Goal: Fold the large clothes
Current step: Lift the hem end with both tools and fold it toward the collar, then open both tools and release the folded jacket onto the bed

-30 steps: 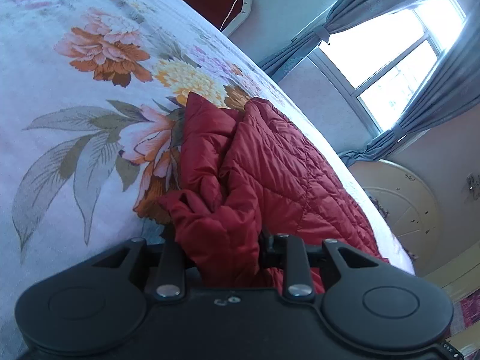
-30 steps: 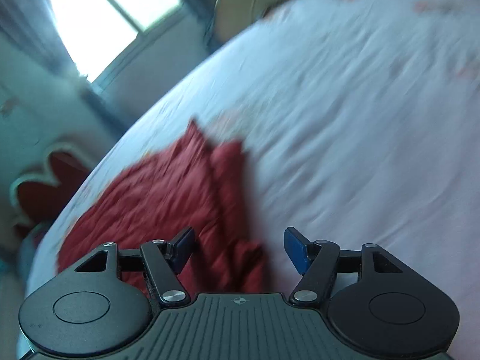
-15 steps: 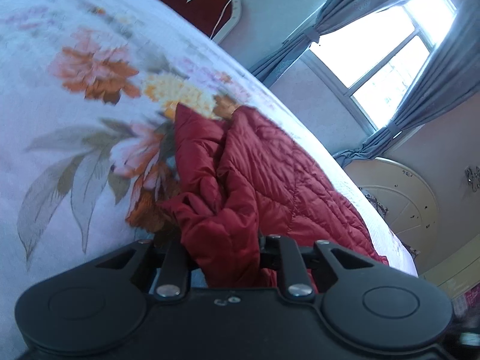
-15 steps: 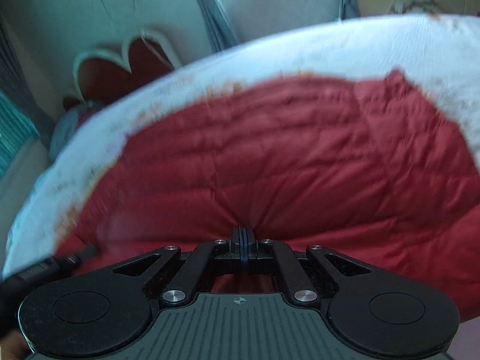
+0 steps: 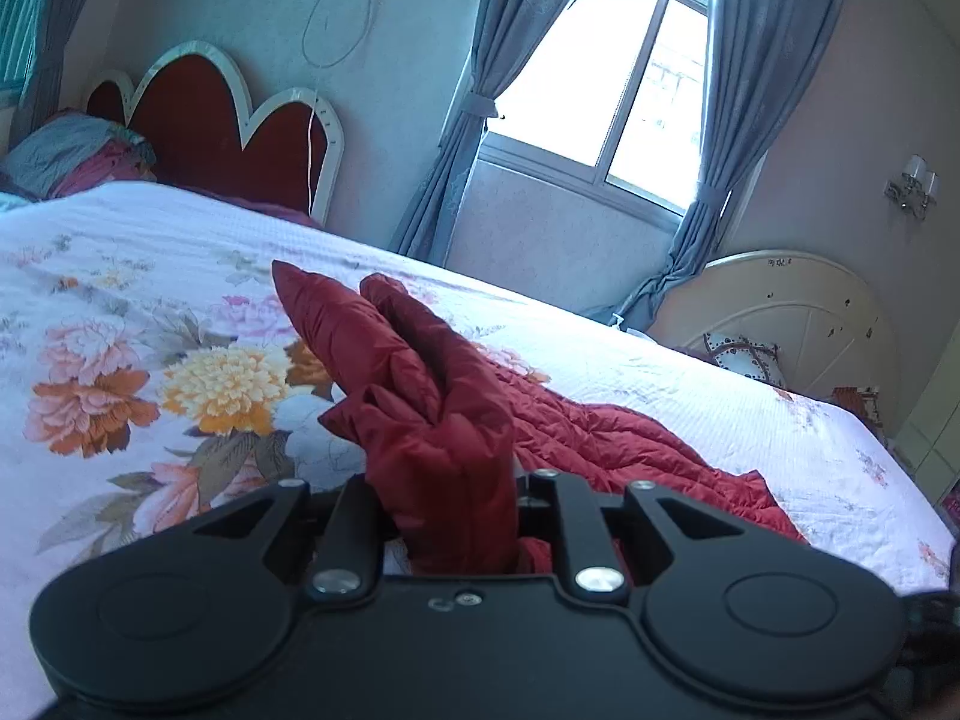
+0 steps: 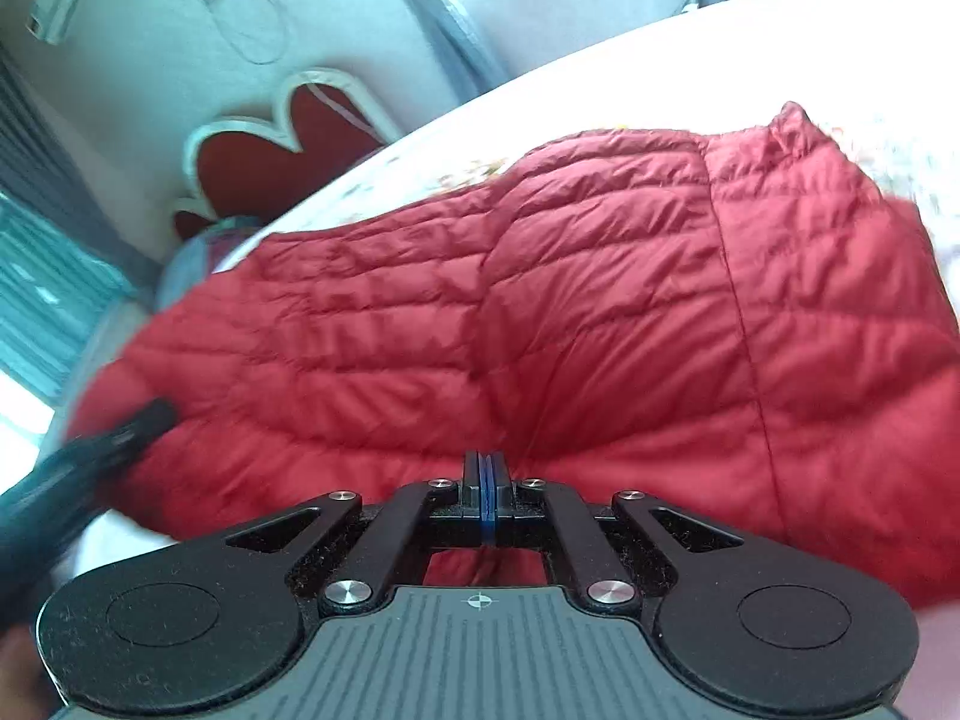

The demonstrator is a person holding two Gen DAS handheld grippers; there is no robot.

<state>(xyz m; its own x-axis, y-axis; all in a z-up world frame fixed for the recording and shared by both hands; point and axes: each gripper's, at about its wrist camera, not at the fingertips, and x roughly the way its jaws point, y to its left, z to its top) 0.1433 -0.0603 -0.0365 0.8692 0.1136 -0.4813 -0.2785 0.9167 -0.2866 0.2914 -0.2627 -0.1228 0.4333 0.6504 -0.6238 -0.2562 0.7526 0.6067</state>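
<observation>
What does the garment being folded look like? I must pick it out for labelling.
On the bed with the floral sheet, below the heart-shaped headboard, lies a jacket. It is the only dark red, quilted, puffy thing there.

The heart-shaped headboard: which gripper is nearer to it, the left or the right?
Left, as far as the views show. In the right wrist view, the left gripper grips the red jacket on the side toward the headboard; the right gripper pinches its near edge, farther away.
</observation>
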